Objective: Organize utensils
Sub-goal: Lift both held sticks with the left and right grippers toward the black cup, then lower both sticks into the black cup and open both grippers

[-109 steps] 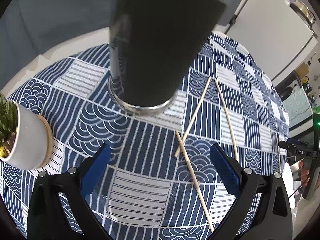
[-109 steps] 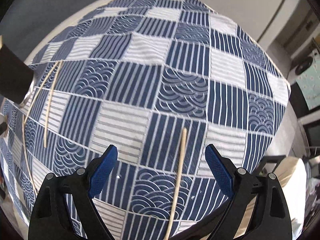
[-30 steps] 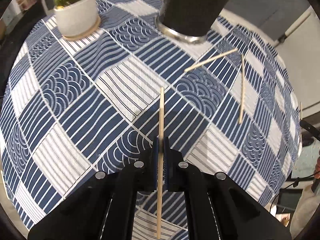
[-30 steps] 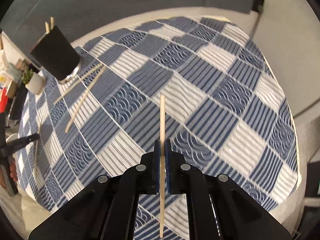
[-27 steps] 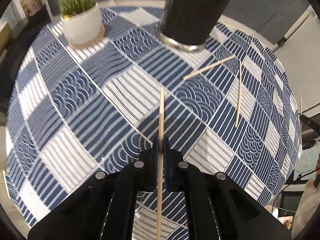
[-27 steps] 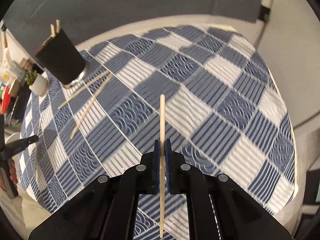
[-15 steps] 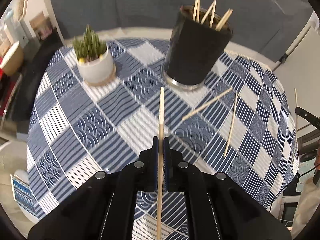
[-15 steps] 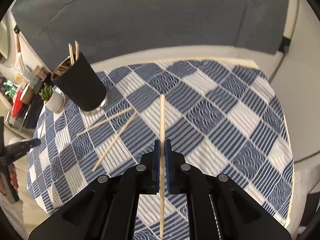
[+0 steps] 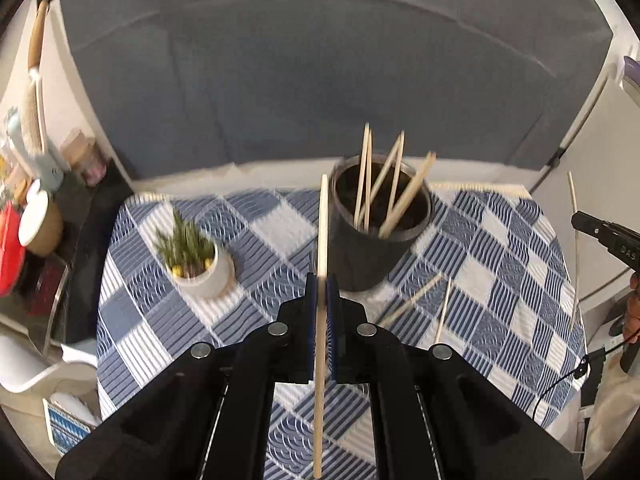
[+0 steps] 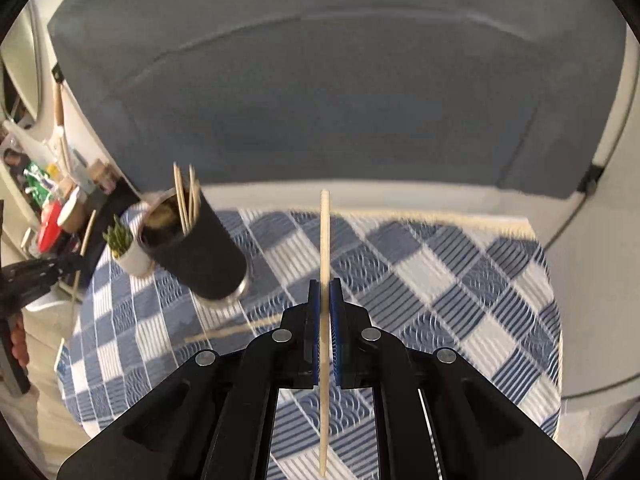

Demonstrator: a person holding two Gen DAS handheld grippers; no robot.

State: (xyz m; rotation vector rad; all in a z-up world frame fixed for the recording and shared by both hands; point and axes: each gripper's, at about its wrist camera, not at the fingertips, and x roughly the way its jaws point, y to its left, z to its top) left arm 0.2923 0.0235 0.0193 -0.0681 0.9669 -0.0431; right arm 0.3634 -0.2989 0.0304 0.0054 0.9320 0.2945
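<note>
Under holder (image 10: 200, 256) – loose chopsticks (image 10: 234, 330) blurred, partly hidden.

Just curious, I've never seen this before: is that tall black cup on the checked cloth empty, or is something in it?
Not empty. The tall black cup stands upright and holds several thin wooden chopsticks leaning out past its rim.

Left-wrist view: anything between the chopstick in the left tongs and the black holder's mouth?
Nothing visible. The left tongs are shut on a chopstick whose tip sits just left of the black holder. The holder's mouth is open but already holds several chopsticks. The potted plant stands well left, off the path.
</note>
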